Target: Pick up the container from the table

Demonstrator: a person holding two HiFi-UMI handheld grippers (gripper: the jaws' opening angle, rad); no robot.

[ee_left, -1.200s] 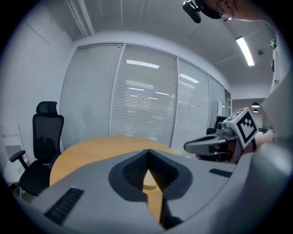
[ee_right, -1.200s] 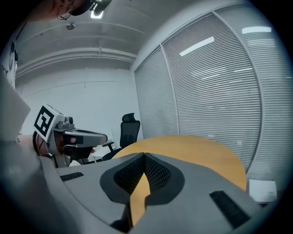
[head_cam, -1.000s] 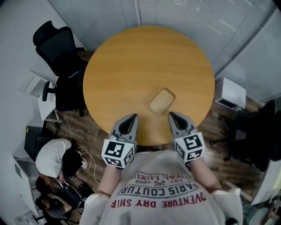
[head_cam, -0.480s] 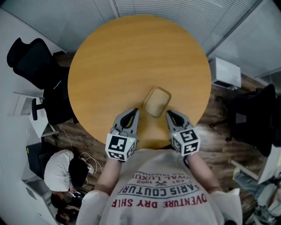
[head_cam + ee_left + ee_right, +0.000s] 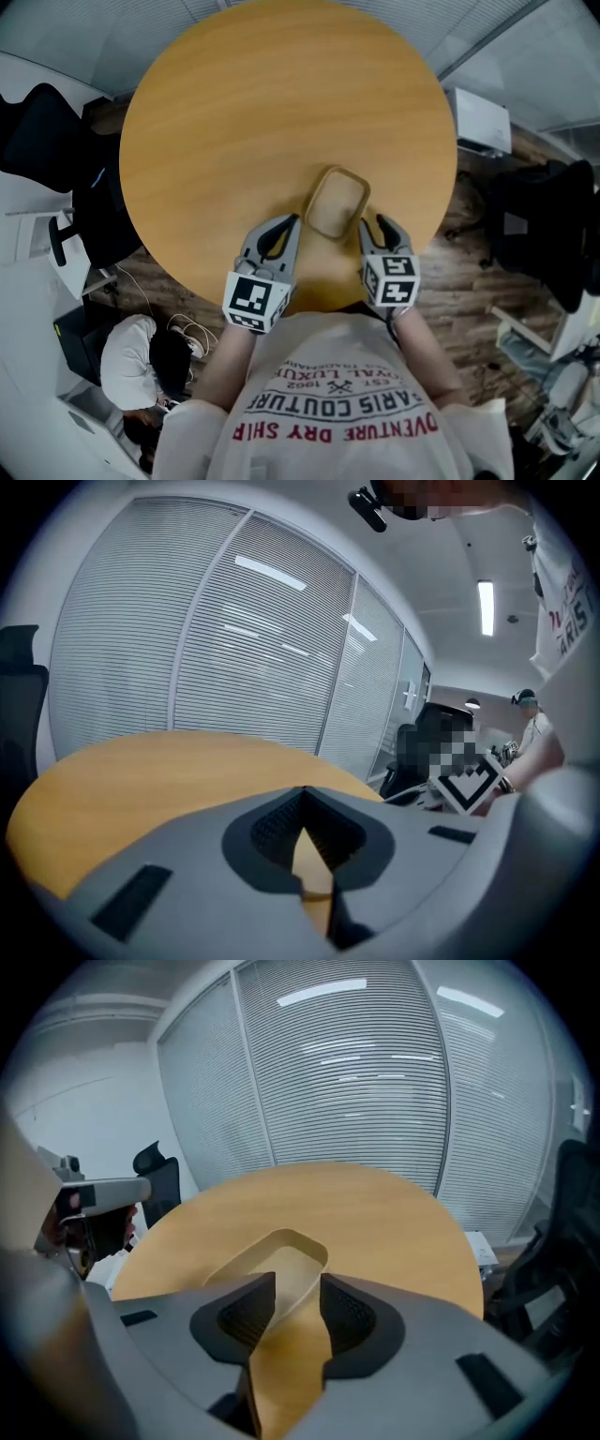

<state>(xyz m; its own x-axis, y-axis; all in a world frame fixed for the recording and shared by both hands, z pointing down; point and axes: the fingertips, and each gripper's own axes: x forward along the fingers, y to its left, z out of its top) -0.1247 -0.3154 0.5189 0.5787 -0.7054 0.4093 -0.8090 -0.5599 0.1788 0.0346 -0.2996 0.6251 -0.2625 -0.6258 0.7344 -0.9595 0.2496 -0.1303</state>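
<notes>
Container [image 5: 336, 202] rests on the worktop [image 5: 234, 112], ungripped. Right tongs [image 5: 298, 1288], jaws opening and empty, face its near rim; left tongs [image 5: 284, 230], closed and empty, sit just beside it. Rim wall should be straddled fully before closing.

The table [image 5: 234, 131] is smooth and wood-grained, with a soft satin sheen. On it the container [image 5: 337, 199] is matt and tan, plastic or pulp, hard to tell. At the table's near edge the left gripper [image 5: 287, 225] is matt grey plastic with dark ribbed pads [image 5: 270, 825]. Below the table, the floor [image 5: 464, 281] is dark wood plank.
</notes>
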